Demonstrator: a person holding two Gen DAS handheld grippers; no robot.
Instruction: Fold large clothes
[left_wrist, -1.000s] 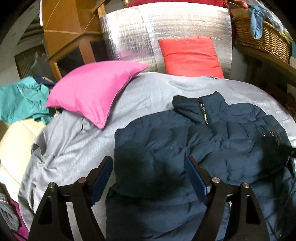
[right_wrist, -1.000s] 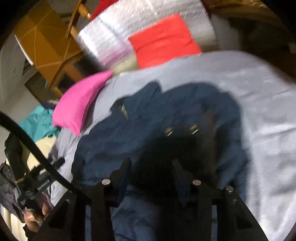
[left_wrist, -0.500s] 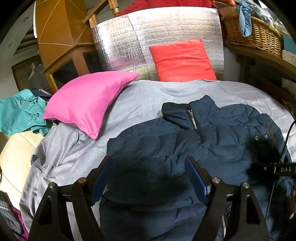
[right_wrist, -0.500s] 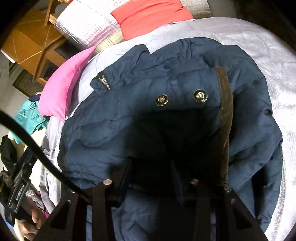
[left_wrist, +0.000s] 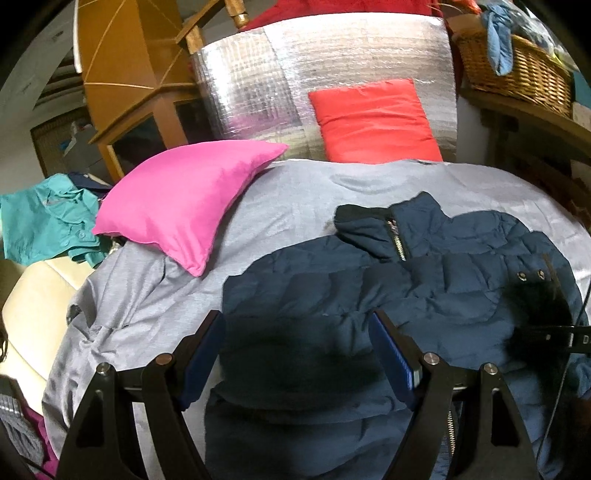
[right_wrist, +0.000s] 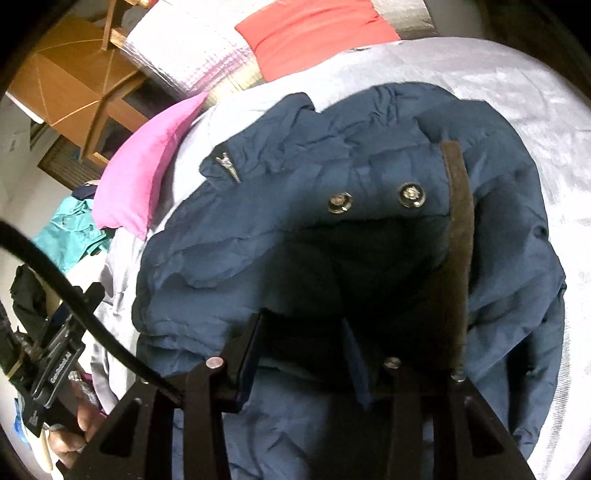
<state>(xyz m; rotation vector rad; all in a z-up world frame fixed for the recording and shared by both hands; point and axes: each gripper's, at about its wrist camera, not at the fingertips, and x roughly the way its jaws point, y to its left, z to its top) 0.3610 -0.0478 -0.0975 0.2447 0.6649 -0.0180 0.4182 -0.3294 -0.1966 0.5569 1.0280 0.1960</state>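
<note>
1. Because the navy jacket (left_wrist: 424, 295) is lying spread on the grey bedspread (left_wrist: 295, 192), just right of the pink pillow (left_wrist: 177, 206), both sides are staying within reach for folding.
2. Hovering over the jacket's left part, the left hand-held gripper (left_wrist: 295, 354) is standing wide apart, gripping nothing, probably waiting for its edge.
3. Right of the pillow, the jacket is pointing its zipped collar (left_wrist: 380, 229) toward the red cushion (left_wrist: 373, 122); its long axis is running from collar back toward the cameras.
4. Farthest right, the right hand-held gripper (right_wrist: 299, 354) is sitting partly apart over a dark fold below the two snaps (right_wrist: 373, 197); I cannot tell whether it is pinching cloth.
</note>
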